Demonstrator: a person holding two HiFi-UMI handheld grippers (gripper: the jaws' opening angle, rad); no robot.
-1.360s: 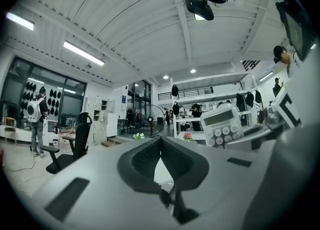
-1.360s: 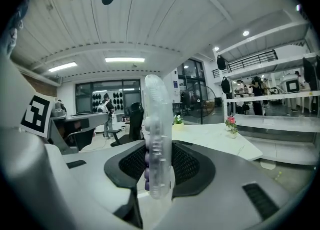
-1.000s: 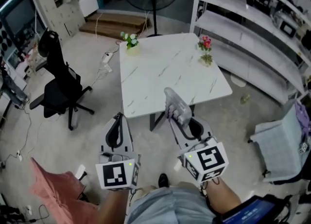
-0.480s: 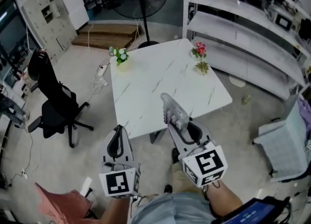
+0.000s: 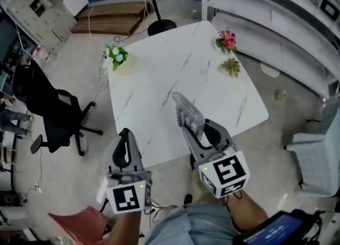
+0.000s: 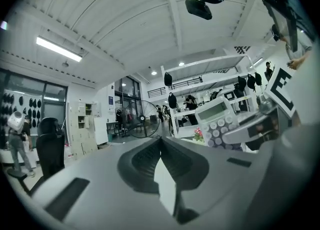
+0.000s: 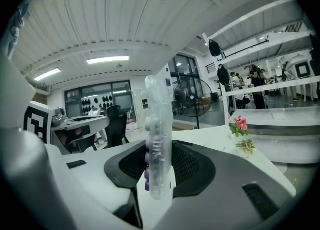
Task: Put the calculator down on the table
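The calculator [image 5: 187,112], pale grey with rows of keys, is clamped in my right gripper [image 5: 192,130] and sticks out forward over the near part of the white marble table [image 5: 154,79]. In the right gripper view the calculator [image 7: 158,139] stands edge-on between the two pads, well above the tabletop. My left gripper [image 5: 124,138] hovers at the table's near edge, shut with nothing in it; in its own view the pads [image 6: 161,146] meet. That view also shows the calculator [image 6: 218,124] off to the right.
On the table stand a pot of white flowers [image 5: 116,56] at the far left, pink flowers [image 5: 227,39] and a small green plant [image 5: 231,67] at the far right. A black office chair [image 5: 53,112] is left of the table, white shelving [image 5: 265,10] behind right, a fan stand [image 5: 158,25] beyond.
Both grippers have moved forward toward the table and dropped a little. The calculator, earlier short of the table's edge, now hangs over the tabletop. The grip is unchanged.
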